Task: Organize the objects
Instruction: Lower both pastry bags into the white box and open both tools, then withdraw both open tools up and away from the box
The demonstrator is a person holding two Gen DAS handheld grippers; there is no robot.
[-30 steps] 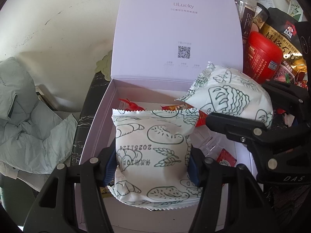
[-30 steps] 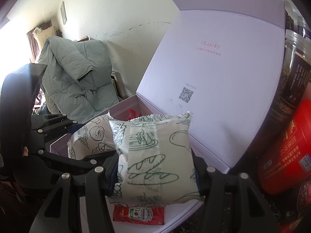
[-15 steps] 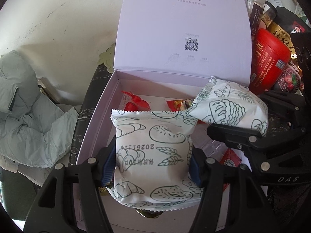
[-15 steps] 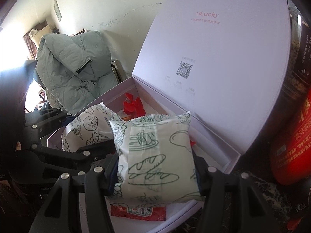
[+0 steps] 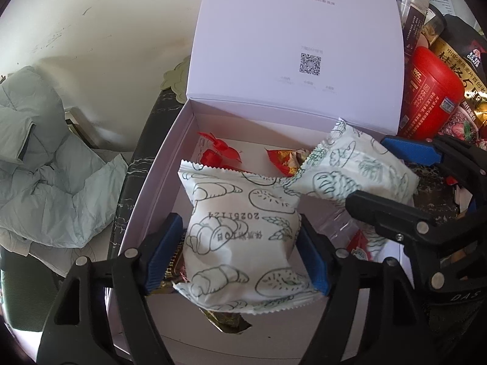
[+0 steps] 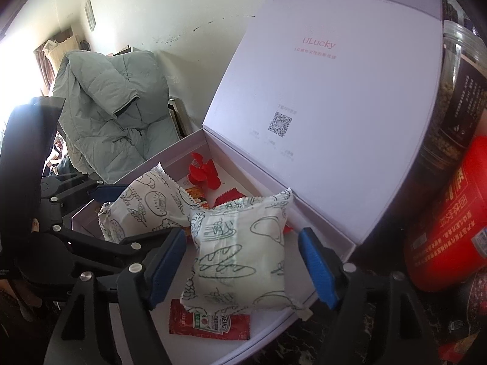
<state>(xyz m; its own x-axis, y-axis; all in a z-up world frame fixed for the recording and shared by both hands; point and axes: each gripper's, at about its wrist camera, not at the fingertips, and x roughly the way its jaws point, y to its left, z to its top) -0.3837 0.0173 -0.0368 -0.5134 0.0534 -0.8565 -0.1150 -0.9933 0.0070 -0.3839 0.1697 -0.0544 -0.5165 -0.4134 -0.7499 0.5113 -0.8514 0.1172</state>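
Left bread packet (image 5: 240,237): white wrapper printed with green bread drawings and a date stamp; it sits in the near part of your open white box (image 5: 158,188), on top of a gold-foil sweet (image 5: 225,319).
Right bread packet (image 6: 240,255): same wrapper, lying flat on the box floor, its lower edge over a Heinz ketchup sachet (image 6: 210,322).
Box contents: red-wrapped sweets (image 5: 219,155) lie toward the hinge, under the raised lid (image 5: 298,39) marked "ULucky".
Worktop (image 5: 134,164): dark marbled stone; a red canister (image 5: 432,103) and dark jars stand just beside the box.
Room: cream wall, grey-green padded jacket (image 6: 112,106) heaped on the left.
Your left tongs (image 5: 240,252): opening; the right pad looks against the packet, the left pad just clear.
Your right tongs (image 6: 243,267): opening, both pads clear of the packet between them.
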